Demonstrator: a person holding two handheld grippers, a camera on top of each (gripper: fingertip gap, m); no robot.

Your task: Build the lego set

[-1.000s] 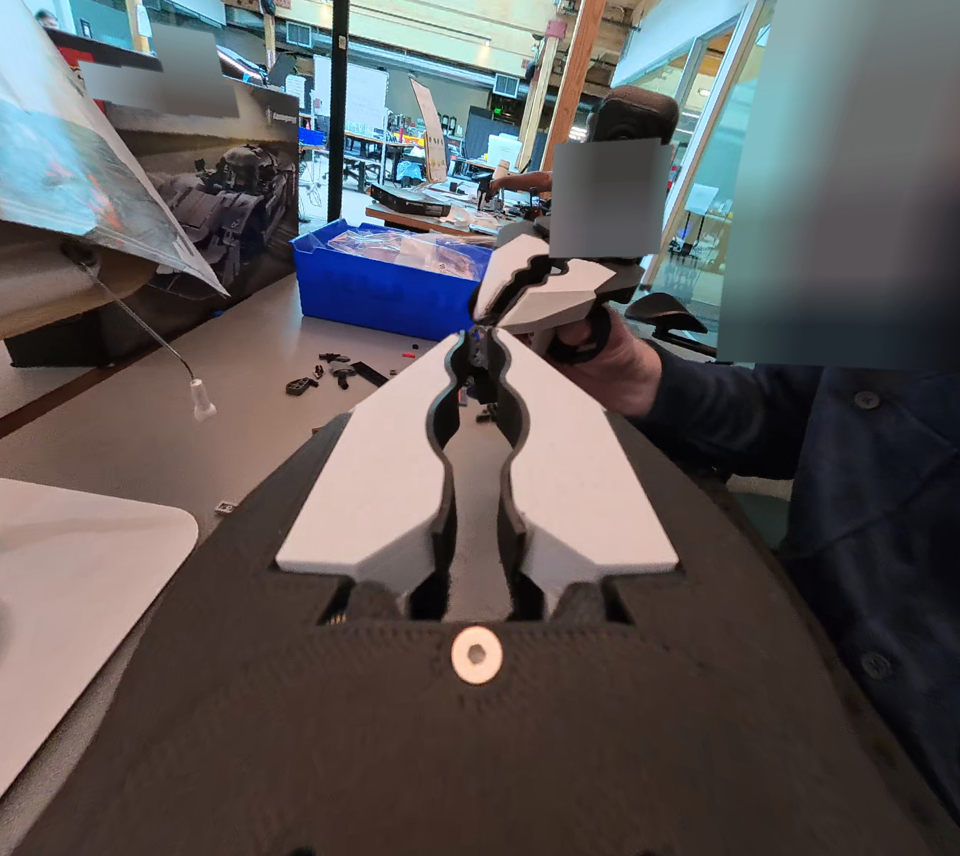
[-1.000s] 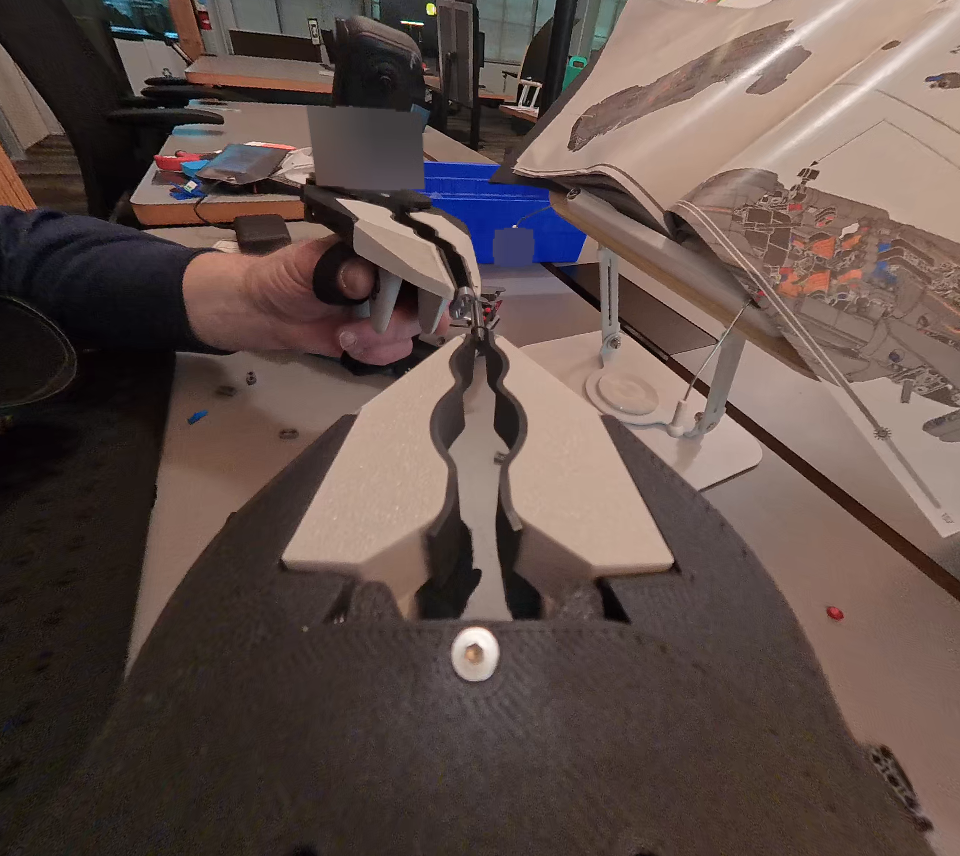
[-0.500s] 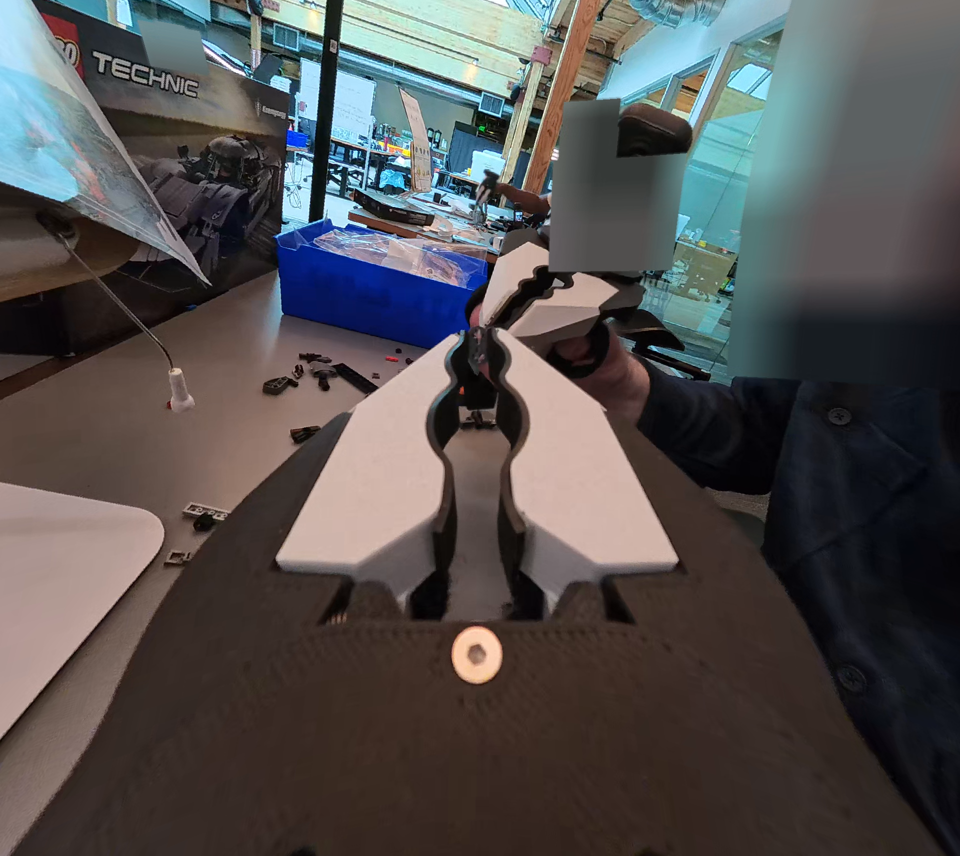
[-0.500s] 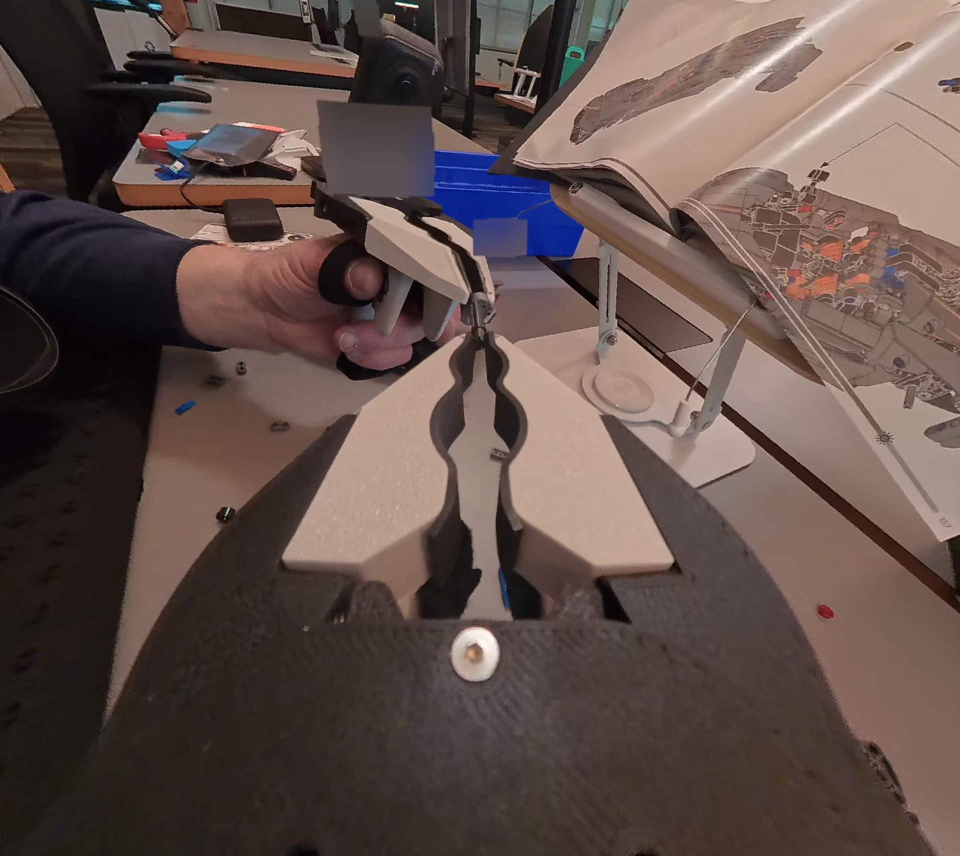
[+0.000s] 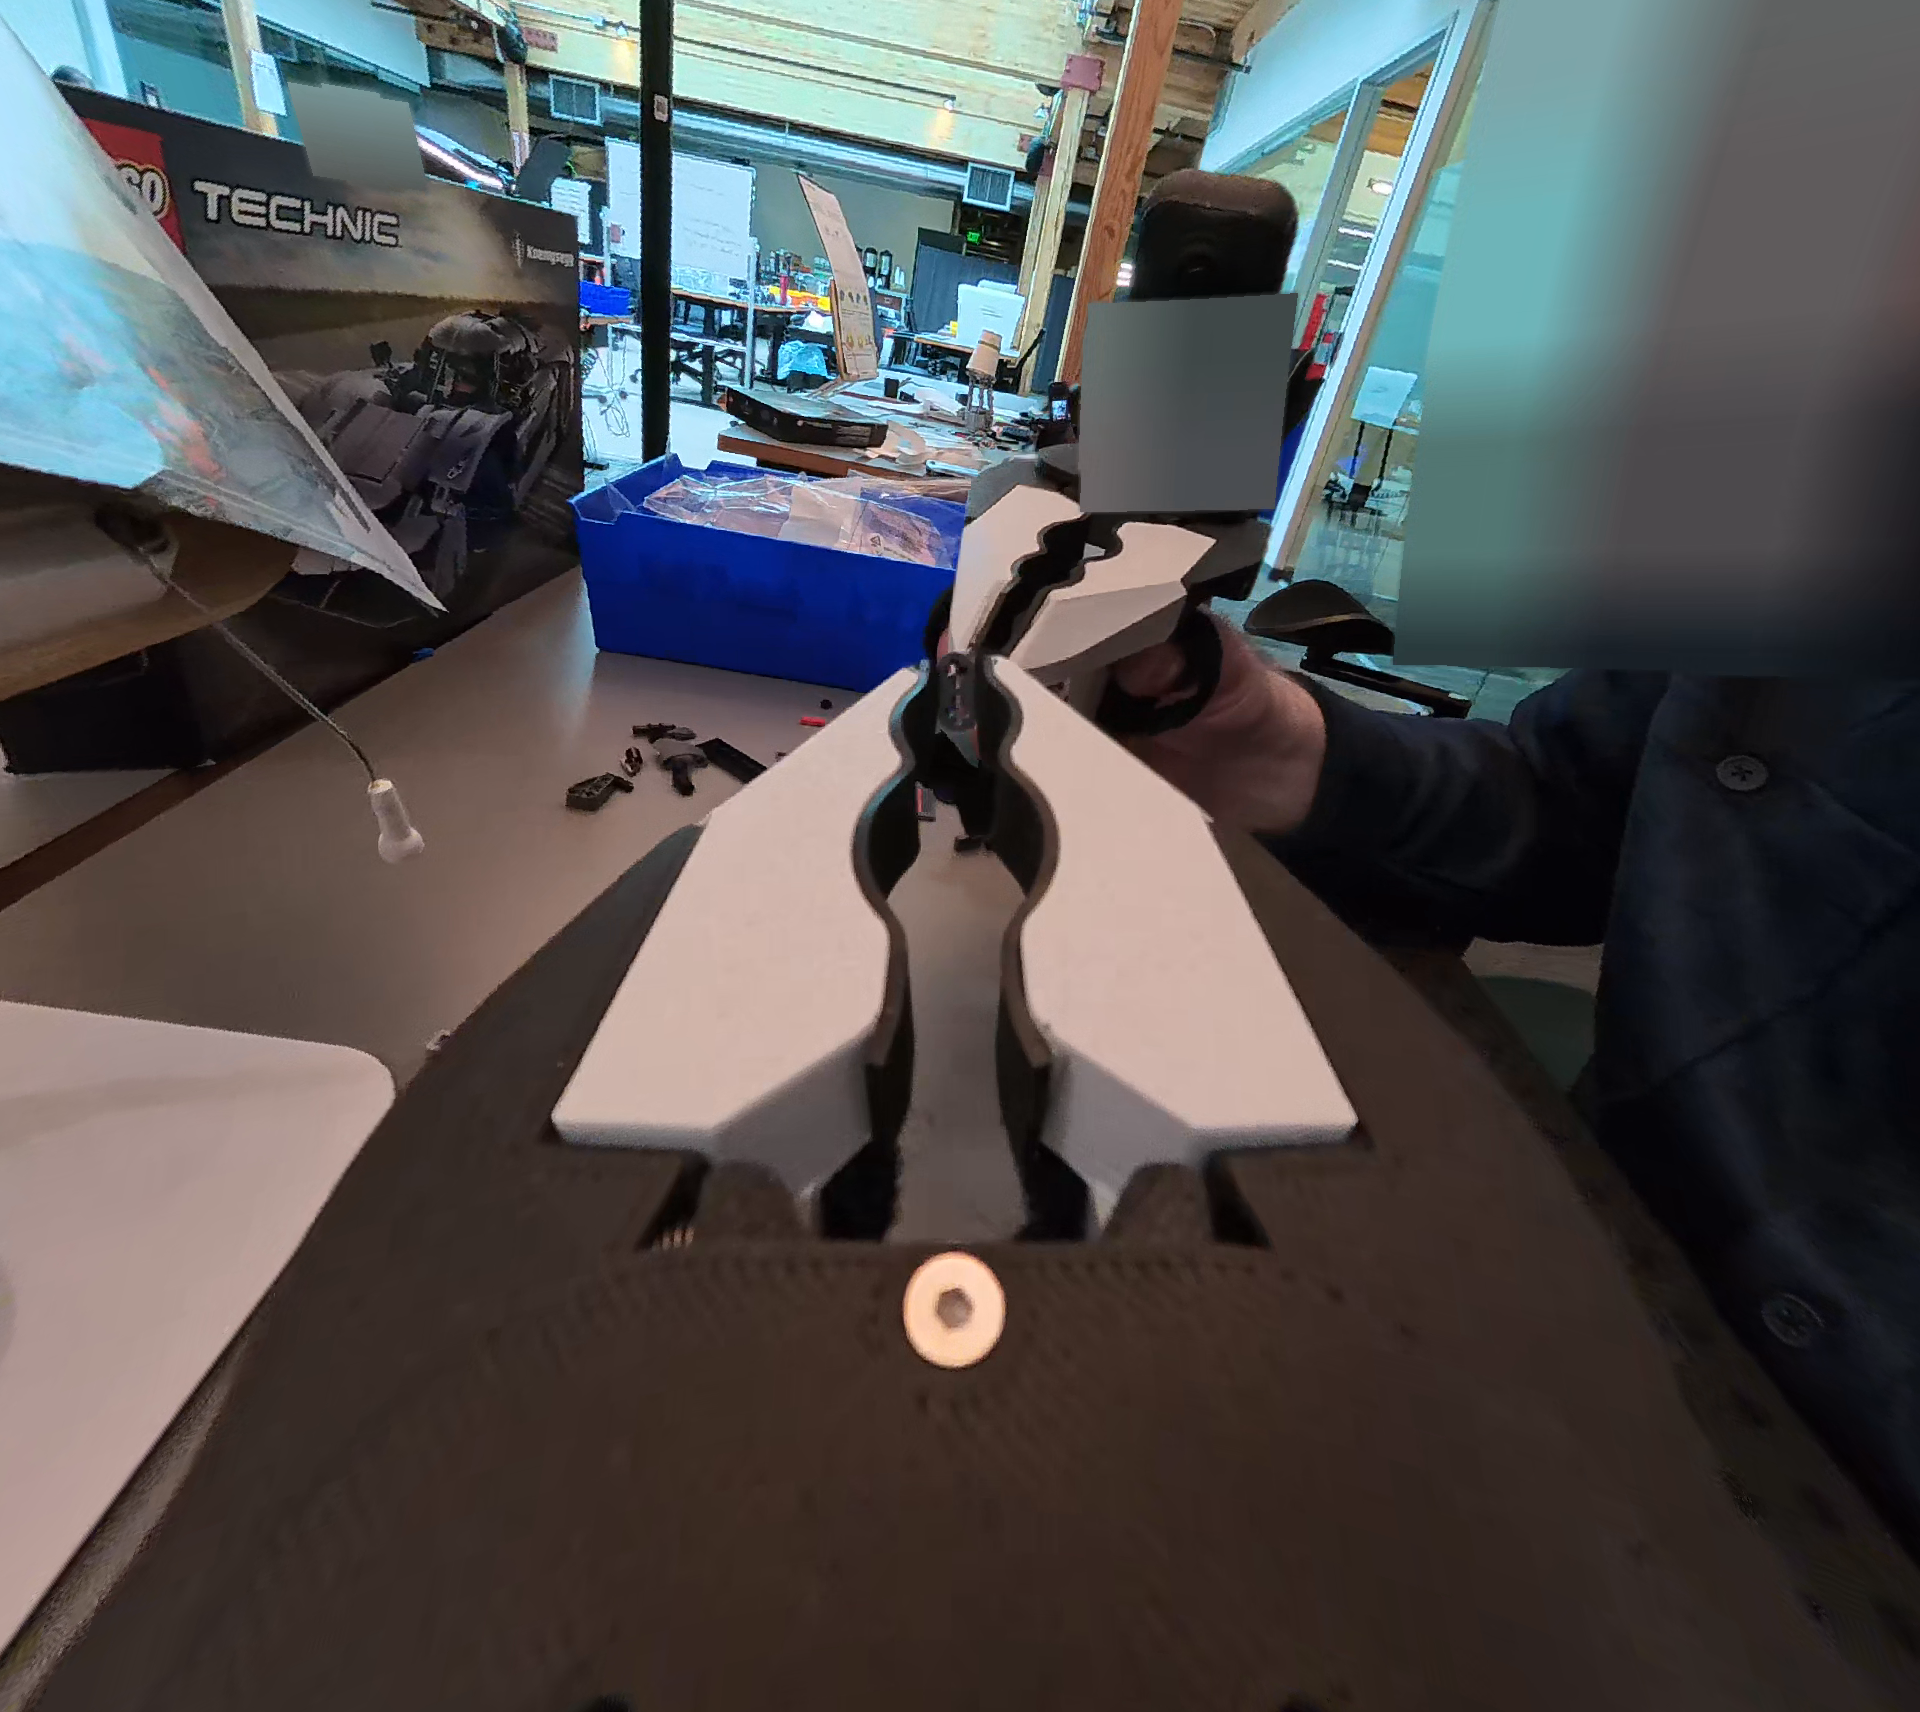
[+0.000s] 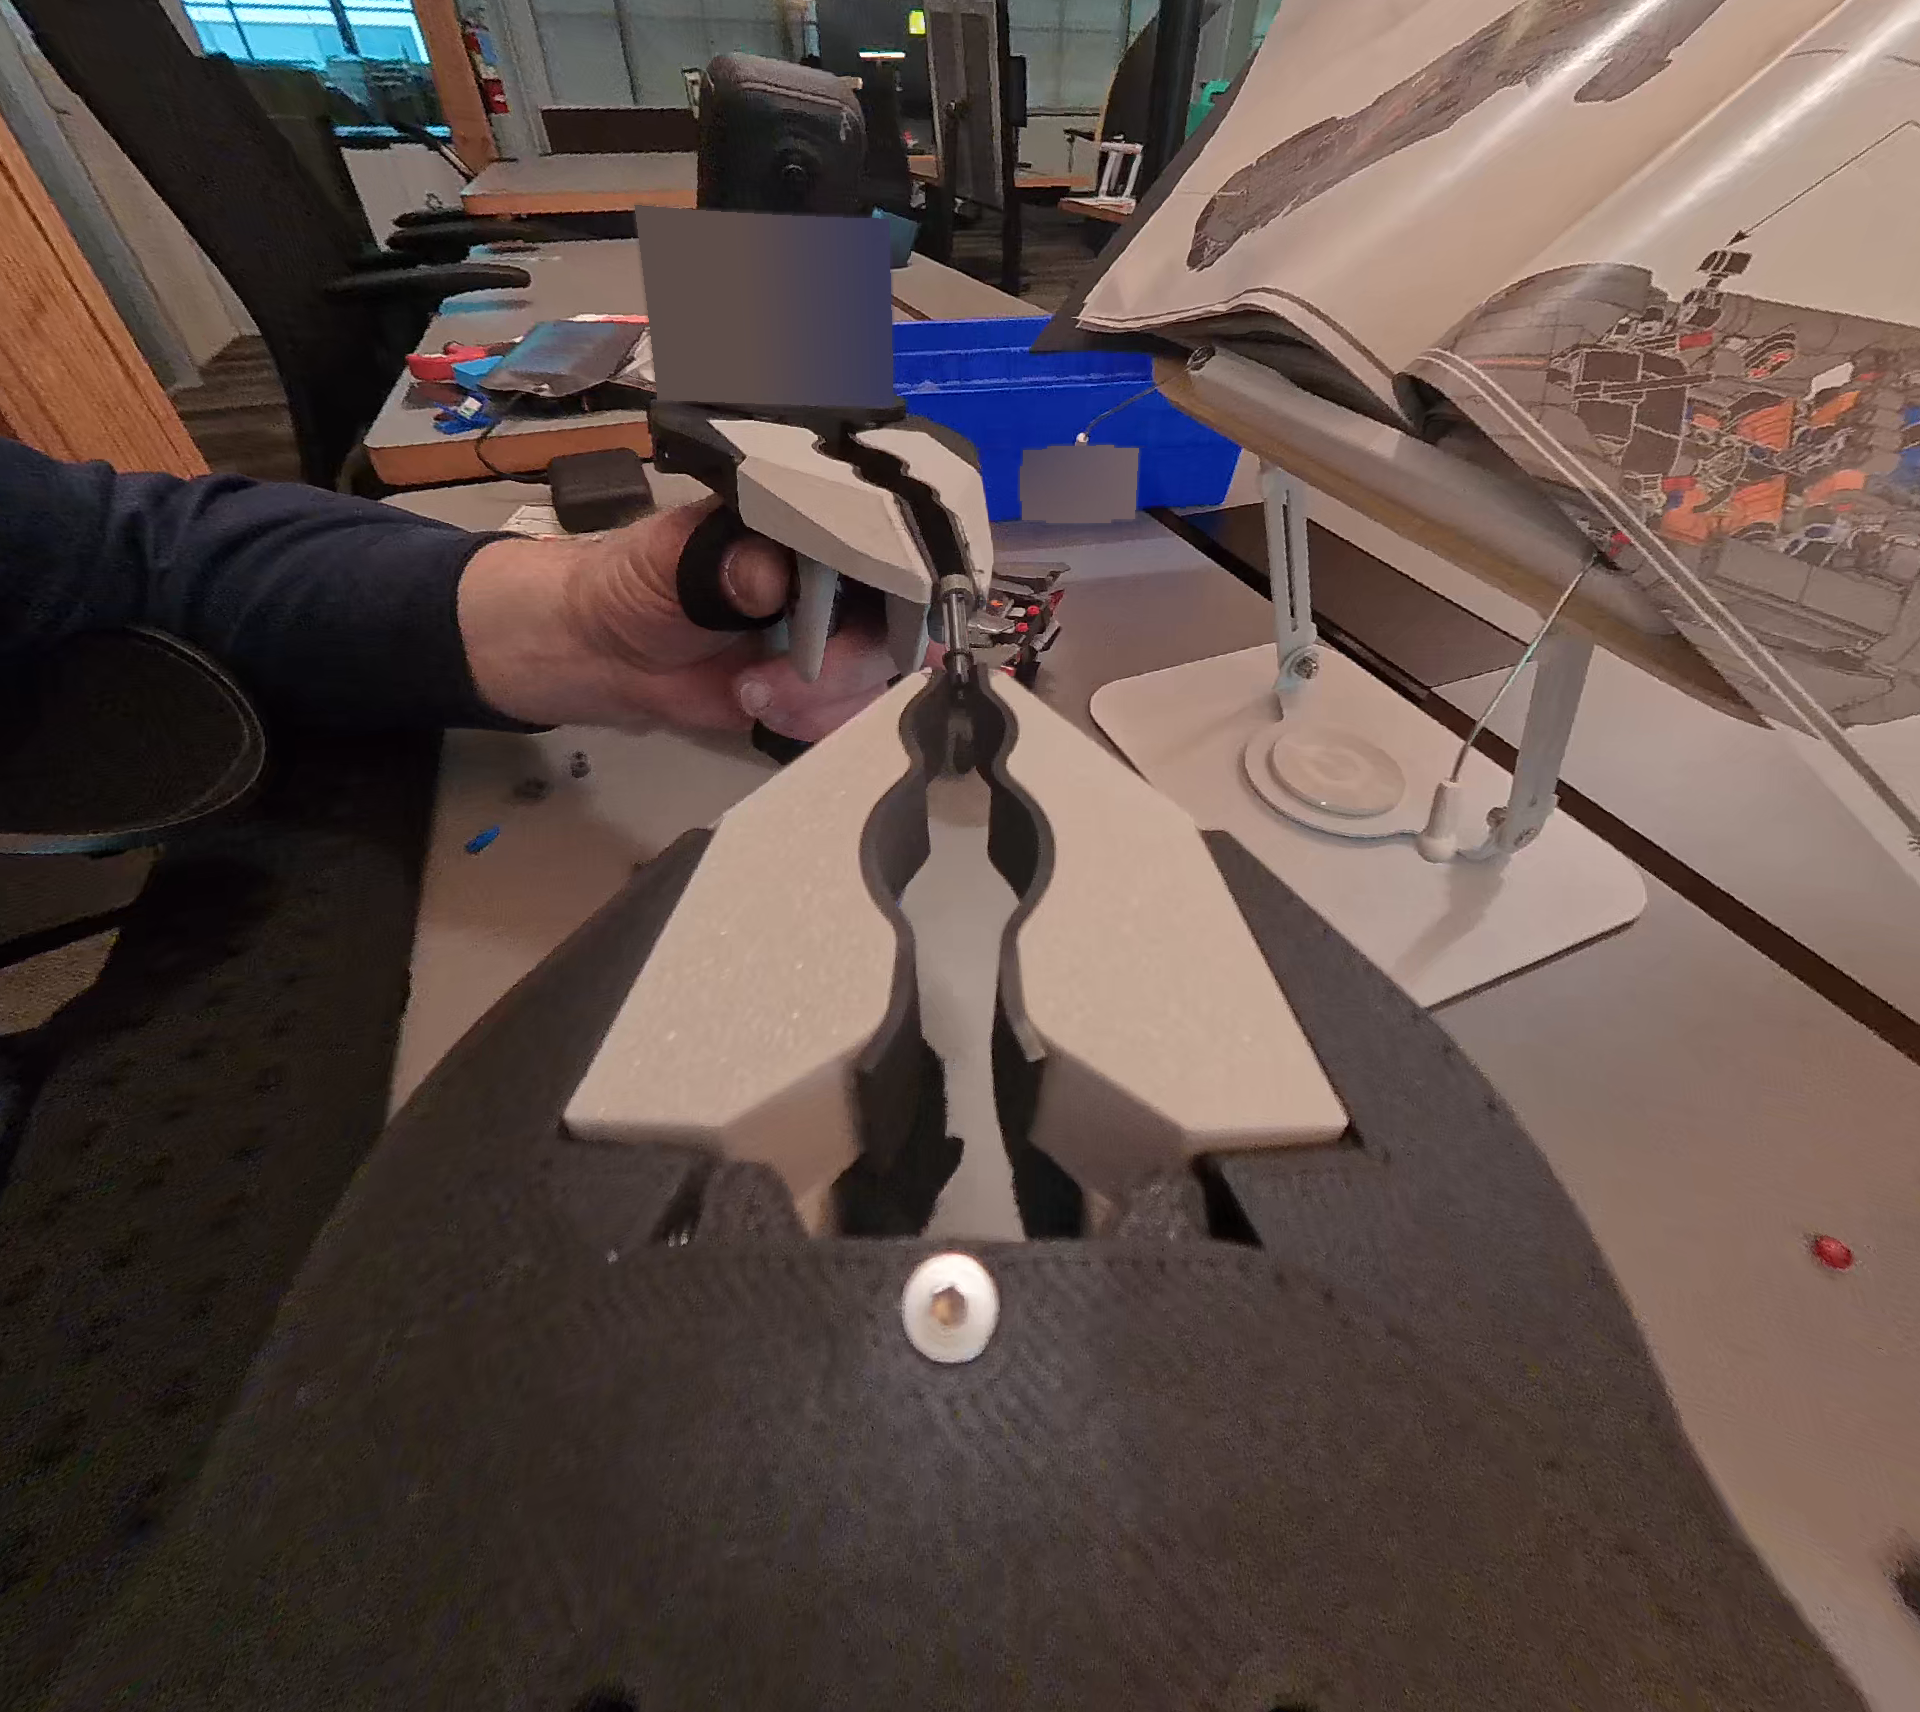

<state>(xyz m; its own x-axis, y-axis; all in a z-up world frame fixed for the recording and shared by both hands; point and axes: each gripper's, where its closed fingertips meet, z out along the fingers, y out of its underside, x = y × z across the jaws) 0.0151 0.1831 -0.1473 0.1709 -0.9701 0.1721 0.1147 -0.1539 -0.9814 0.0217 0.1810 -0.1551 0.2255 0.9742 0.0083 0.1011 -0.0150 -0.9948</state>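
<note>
While both grippers meet tip to tip above the grey table (image 5: 312,883), the scene reads L to R around the blue bin (image 5: 758,592). Far L of the bin, an open instruction book (image 6: 1558,156) lies on a white stand (image 6: 1382,841); the lego set box (image 5: 416,374) stands upright just L of the bin, behind the book. In front of the bin, a few loose black lego pieces (image 5: 665,763) lie scattered on the table, near it but not touching.

R of those pieces, the left gripper (image 5: 951,686) has its fingers closed down on a small dark lego part (image 5: 954,706) at the very tips; a gap shows only further back between the wavy inner edges. The right gripper (image 5: 971,639) comes in from R of the bin, held in a hand (image 5: 1226,727) w/ a dark sleeve, its tips pinched together on a thin axle-like lego piece (image 6: 954,623) that touches the left gripper's tips. In the right wrist view, a small dark-and-red lego assembly (image 6: 1013,623) sits on the table just behind the meeting point, in front of the bin. A tiny red piece (image 6: 1831,1252) lies on the table far R, well apart from the bin.
</note>
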